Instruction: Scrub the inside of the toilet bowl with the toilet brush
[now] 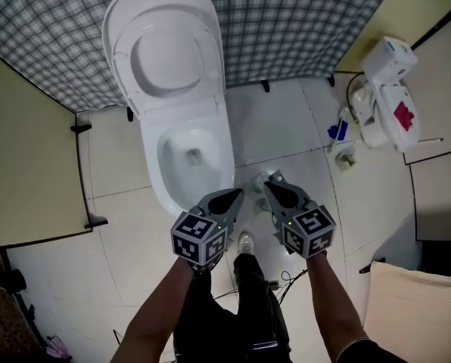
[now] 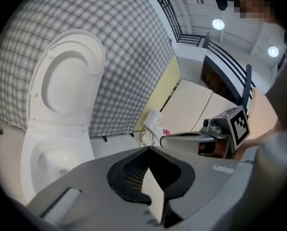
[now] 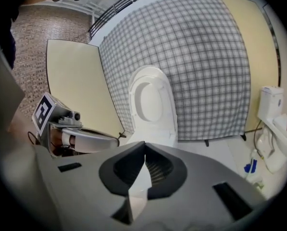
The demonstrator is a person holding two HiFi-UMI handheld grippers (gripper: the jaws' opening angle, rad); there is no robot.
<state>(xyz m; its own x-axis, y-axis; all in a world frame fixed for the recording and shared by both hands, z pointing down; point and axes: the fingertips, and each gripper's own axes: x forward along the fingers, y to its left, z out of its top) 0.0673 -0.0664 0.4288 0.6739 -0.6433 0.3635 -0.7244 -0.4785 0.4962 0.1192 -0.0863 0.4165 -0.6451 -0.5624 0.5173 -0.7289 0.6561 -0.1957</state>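
Note:
A white toilet (image 1: 186,153) stands against the checked wall with its lid and seat (image 1: 165,51) raised and the bowl (image 1: 189,156) open below. The same toilet shows at the left of the left gripper view (image 2: 57,129) and in the middle of the right gripper view (image 3: 150,105). My left gripper (image 1: 239,193) hangs by the bowl's near right rim, shut and empty. My right gripper (image 1: 267,186) is close beside it, also shut and empty. A small pale object (image 1: 259,178) sits on the floor just past their tips; I cannot tell what it is. No brush is clearly in view.
A white fixture with a red patch (image 1: 388,97) stands at the right wall, with a blue item (image 1: 337,131) and a small white object (image 1: 346,157) by it. Yellow panels (image 1: 29,165) close off the left. My shoe (image 1: 244,242) and a cable (image 1: 286,282) are on the tiled floor.

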